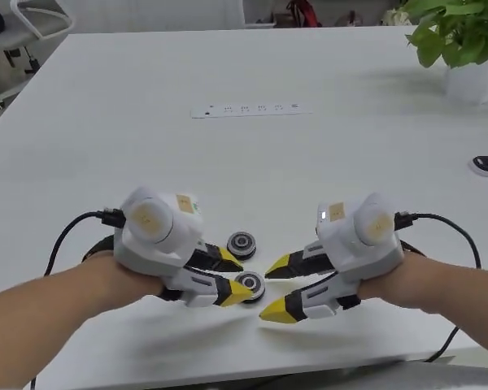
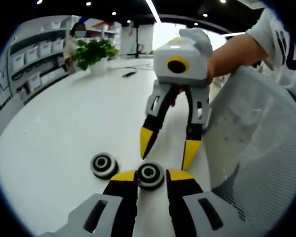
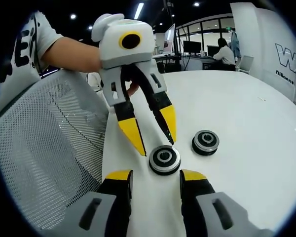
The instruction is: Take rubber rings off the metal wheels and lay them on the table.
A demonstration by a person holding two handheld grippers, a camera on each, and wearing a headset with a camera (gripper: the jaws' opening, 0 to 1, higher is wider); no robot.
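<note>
Nothing looks done yet: the nearer metal wheel (image 1: 250, 284) and the farther metal wheel (image 1: 241, 242), by the desk's (image 1: 309, 162) front edge, apparently wear their rubber rings (image 3: 205, 150). The left hand-held gripper (image 1: 240, 278) and right hand-held gripper (image 1: 271, 291), jaws apart, flank the nearer one.

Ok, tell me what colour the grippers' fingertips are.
Yellow; the fingertips show best in the right gripper view.

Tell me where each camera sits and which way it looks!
Head view: on the person's head, looking down at the white table; both forearms, left gripper and right gripper show.
Left gripper view: on the left gripper, facing the right gripper; its own yellow-tipped jaws flank the nearer small metal wheel with a black rubber ring.
Right gripper view: on the right gripper, facing the left one; own jaws at the bottom.
Shared: both gripper views see that wheel and a second wheel.
</note>
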